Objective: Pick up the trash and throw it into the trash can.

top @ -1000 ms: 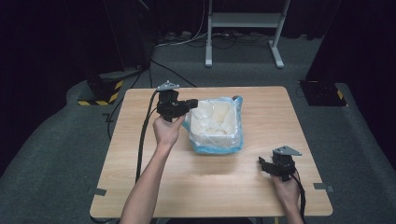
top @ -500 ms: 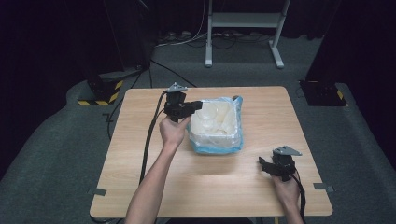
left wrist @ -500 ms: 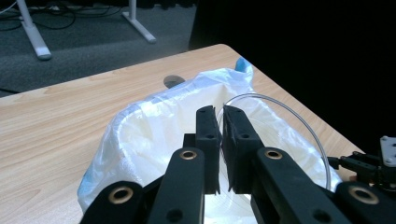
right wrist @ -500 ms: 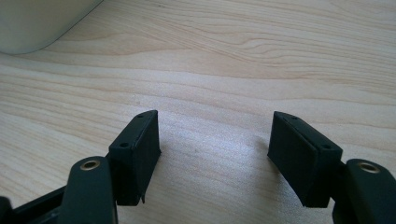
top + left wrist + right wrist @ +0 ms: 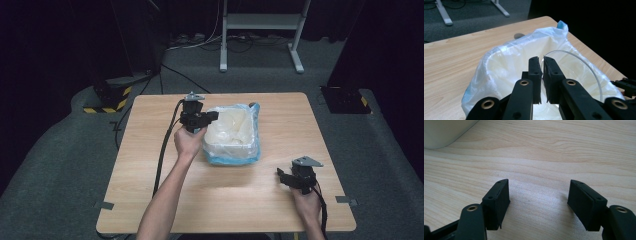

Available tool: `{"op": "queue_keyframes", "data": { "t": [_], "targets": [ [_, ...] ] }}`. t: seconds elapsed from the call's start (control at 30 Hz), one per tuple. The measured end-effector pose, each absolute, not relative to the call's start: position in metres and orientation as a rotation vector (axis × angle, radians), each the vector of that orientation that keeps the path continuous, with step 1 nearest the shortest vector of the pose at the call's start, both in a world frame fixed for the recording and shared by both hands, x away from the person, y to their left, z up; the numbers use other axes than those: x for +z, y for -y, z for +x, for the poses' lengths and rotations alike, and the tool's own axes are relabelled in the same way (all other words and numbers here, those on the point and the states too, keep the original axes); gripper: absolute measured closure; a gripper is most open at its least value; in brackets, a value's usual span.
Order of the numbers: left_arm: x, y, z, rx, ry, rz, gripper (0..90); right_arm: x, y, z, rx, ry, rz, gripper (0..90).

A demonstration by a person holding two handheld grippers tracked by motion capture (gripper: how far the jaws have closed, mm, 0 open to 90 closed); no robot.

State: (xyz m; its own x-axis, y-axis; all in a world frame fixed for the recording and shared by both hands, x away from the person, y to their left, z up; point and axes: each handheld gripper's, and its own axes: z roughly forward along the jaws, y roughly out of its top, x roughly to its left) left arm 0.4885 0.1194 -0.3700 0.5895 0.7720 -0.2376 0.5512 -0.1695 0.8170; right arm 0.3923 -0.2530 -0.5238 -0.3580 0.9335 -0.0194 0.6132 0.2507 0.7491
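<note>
Left gripper (image 5: 542,75) pinches clear lid (image 5: 584,72) edge over bag-lined bin (image 5: 250,150); right gripper (image 5: 539,202) gapes empty on bare table (image 5: 150,165).

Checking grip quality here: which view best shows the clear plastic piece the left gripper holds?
The left gripper view: the jaws of the left gripper pinch the clear piece's rim over the bag-lined bin. In the high view it can't be made out.

Overhead light brightens the wooden table (image 5: 150,150) while surroundings stay dark; soft shadows fall beneath the right gripper (image 5: 539,202), whose close jaws blur slightly.
</note>
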Motion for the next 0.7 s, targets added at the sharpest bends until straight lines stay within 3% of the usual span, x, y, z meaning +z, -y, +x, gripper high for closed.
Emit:
{"op": "queue_keyframes", "data": {
  "t": [0.3, 0.7],
  "targets": [
    [-0.3795, -0.1178, 0.4919, 0.284, -1.090, 1.876, 83.0, -0.5238, 0.2530, 0.3923, 0.913, -2.062, 1.405, 33.4],
    [-0.3784, -0.1214, 0.4850, 0.340, -1.122, 1.870, 58.3, -0.5238, 0.2530, 0.3923, 0.913, -2.062, 1.405, 33.4]
  ]
}}
